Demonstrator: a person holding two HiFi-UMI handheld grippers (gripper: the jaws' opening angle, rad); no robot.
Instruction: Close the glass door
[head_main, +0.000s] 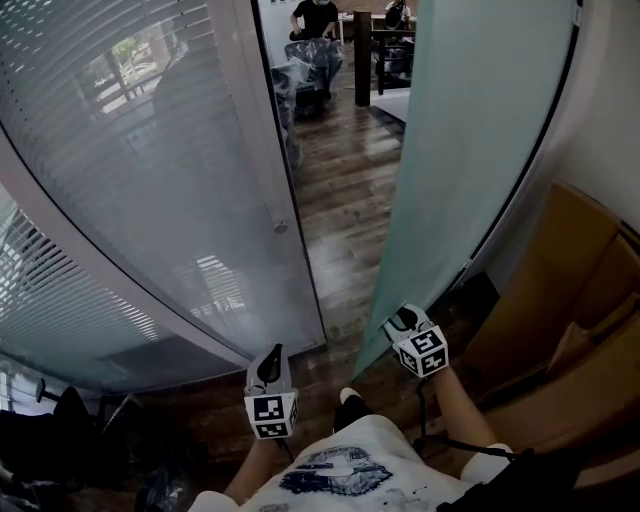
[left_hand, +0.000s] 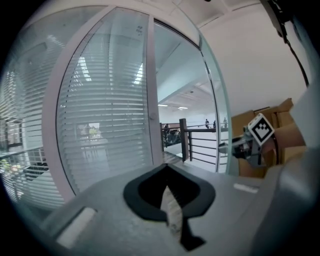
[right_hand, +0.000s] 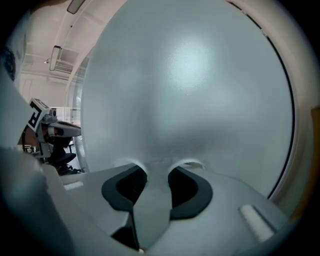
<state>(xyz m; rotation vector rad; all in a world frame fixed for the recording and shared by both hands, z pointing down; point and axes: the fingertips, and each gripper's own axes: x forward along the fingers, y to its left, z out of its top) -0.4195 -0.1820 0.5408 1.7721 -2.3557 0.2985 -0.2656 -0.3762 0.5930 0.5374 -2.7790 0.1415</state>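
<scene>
- The door (head_main: 480, 130), a frosted pane, stands swung open on the right. Its free edge is well apart from the frame (head_main: 268, 150), and a wedge of floor (head_main: 345, 200) shows between them.
- My right tool (head_main: 405, 322) sits low on the pane's face, just inside the free edge. I judge that a push there gets the most leverage.
- Its jaws stand partly apart and grip nothing. The tips are at the glass and seem to touch it, which suits a flat push rather than a pinch.
- My left tool (head_main: 268, 367) is closed and empty. It points at the gap and is clear of the door's swing.
- Boxes (head_main: 570, 300) sit on the door's far side, so they shouldn't block the closing.
</scene>
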